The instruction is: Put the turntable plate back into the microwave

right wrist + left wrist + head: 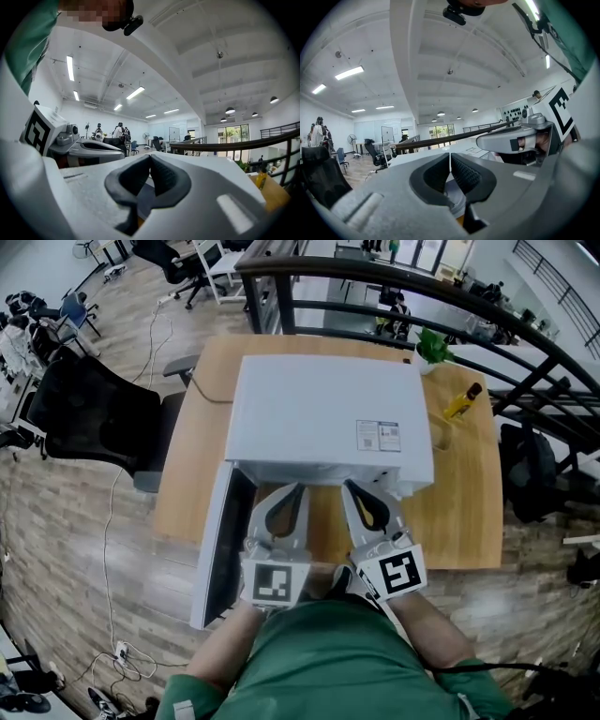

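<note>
The white microwave (323, 413) stands on a wooden table (469, 512), its door (220, 549) swung open to the left. No turntable plate shows in the head view. My left gripper (289, 487) and right gripper (354, 486) sit side by side at the microwave's front opening, pointing level towards it. In the left gripper view the left gripper (450, 157) has its pads touching with nothing between them; a pale curved thing below them cannot be identified. The right gripper (150, 157) is likewise shut and empty.
A yellow bottle (461, 401) and a small green plant (433, 345) stand at the table's far right. A black office chair (89, 409) is left of the table. A dark railing (450, 296) curves behind it. A cable runs across the floor on the left.
</note>
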Demonstrator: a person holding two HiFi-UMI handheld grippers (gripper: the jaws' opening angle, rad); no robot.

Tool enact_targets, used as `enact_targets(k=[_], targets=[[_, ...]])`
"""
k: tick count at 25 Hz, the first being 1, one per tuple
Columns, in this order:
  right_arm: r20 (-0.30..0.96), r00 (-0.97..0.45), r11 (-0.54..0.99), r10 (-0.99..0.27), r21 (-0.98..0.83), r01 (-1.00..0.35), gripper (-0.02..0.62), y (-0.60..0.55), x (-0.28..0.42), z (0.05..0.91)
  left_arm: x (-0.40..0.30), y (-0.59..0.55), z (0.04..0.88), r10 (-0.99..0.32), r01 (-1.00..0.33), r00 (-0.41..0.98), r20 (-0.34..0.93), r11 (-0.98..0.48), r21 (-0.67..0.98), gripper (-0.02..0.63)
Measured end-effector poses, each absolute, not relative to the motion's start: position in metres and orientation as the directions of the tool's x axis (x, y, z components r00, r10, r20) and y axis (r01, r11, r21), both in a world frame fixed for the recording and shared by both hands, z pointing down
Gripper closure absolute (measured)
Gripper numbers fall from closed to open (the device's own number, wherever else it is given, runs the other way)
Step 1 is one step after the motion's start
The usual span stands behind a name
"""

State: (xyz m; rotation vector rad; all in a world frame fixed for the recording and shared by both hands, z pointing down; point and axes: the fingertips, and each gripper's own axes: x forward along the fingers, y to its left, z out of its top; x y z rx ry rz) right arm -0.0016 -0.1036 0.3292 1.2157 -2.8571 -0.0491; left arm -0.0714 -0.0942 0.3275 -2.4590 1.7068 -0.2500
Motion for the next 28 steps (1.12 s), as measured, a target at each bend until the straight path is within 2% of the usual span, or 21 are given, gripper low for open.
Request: enact_targets(k=[28], targets=[[0.019, -0.683, 0.683, -0.731, 0.028, -0.73, 0.592, -0.113, 0.005, 0.33, -0.081, -0.102, 0.338, -0.946, -0.928, 0.313, 0.083, -0.323, -0.185, 0.588]])
